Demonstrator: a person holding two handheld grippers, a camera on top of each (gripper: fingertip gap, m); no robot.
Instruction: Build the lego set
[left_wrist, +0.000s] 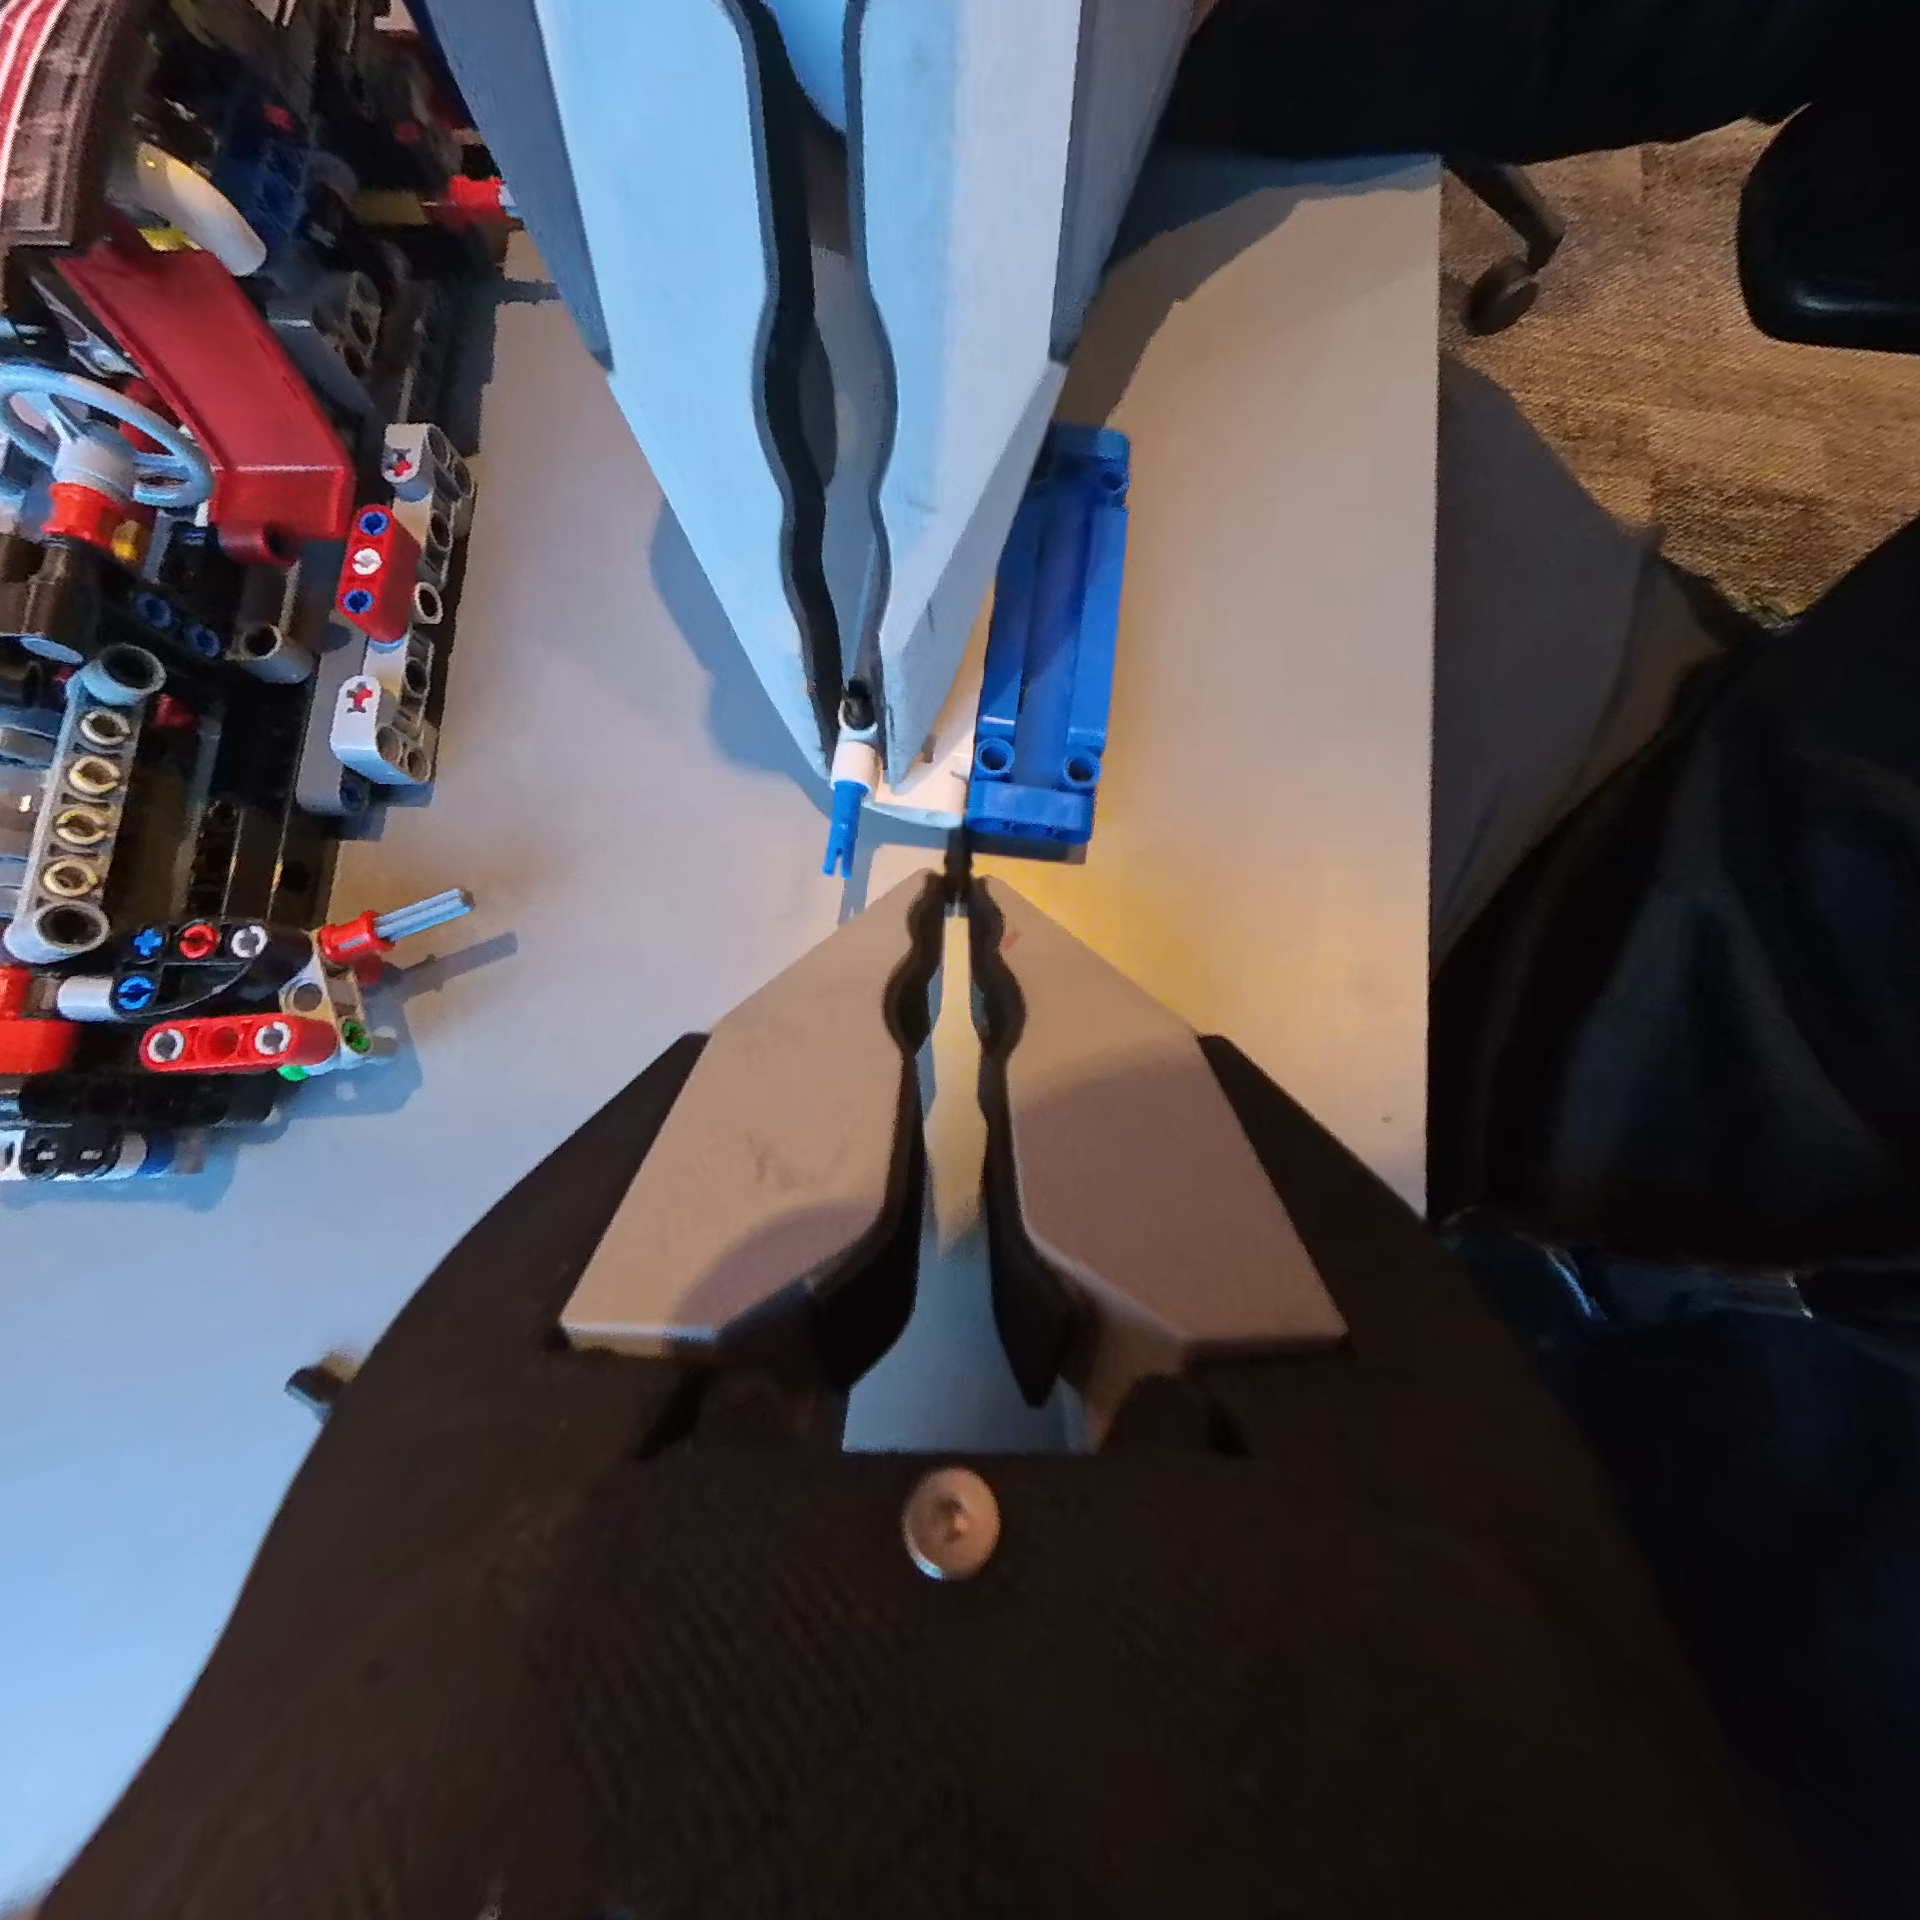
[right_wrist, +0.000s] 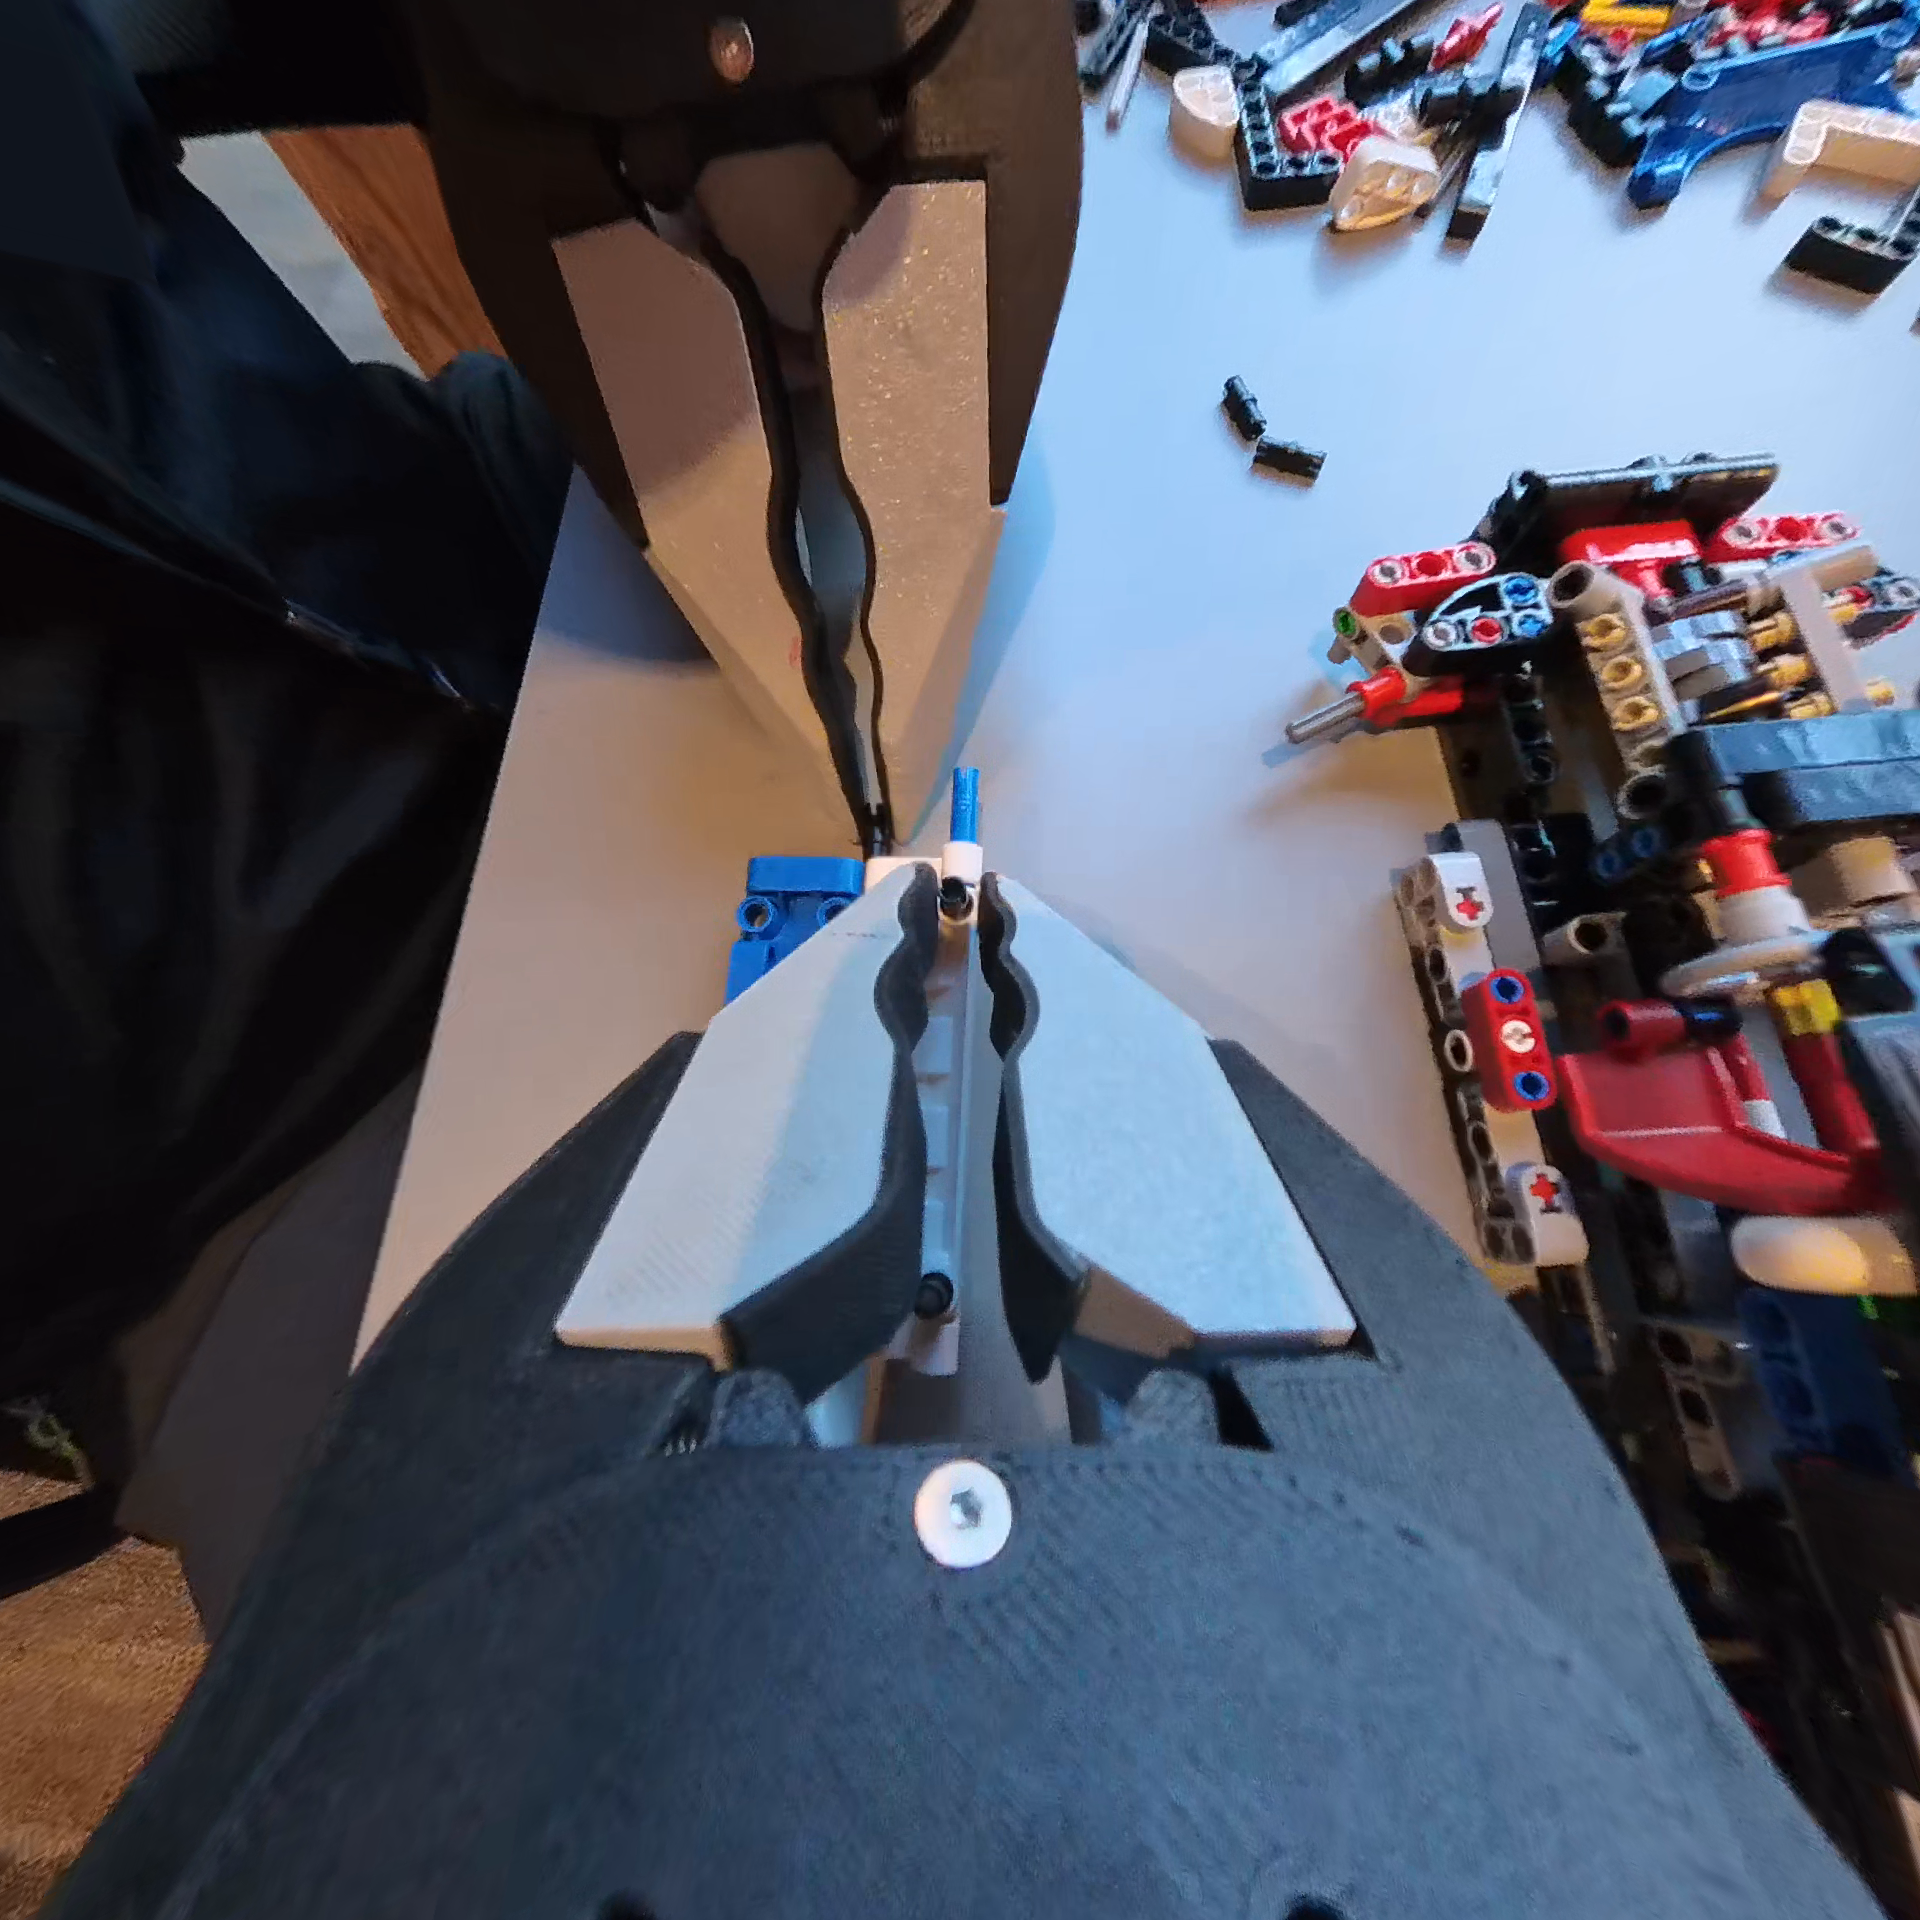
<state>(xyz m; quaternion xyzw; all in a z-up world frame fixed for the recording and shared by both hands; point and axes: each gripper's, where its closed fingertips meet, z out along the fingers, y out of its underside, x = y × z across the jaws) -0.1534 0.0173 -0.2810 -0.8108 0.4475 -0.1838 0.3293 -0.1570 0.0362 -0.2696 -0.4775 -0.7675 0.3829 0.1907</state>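
My right gripper (right_wrist: 951, 885) is shut on a long white beam (right_wrist: 940, 1049). A blue pin (right_wrist: 964, 802) sticks out of the beam's far end and a black pin sits in a hole at the fingertips. A blue panel (right_wrist: 788, 914) lies against the beam's left side; I cannot tell whether they are joined. My left gripper (left_wrist: 956, 889) is shut on a small black pin (left_wrist: 956, 860). The pin's tip is at the seam between the white beam (left_wrist: 925, 805) and the blue panel (left_wrist: 1049, 644). The two grippers point at each other, tip to tip, over the white table.
A half-built car model (left_wrist: 208, 644) in red, black and grey stands on the table (left_wrist: 582, 644) beside the grippers; it also shows in the right wrist view (right_wrist: 1662, 883). Two loose black pins (right_wrist: 1273, 431) and a pile of parts (right_wrist: 1455, 114) lie farther off. The table edge (left_wrist: 1434, 727) and a person's dark clothing are close by.
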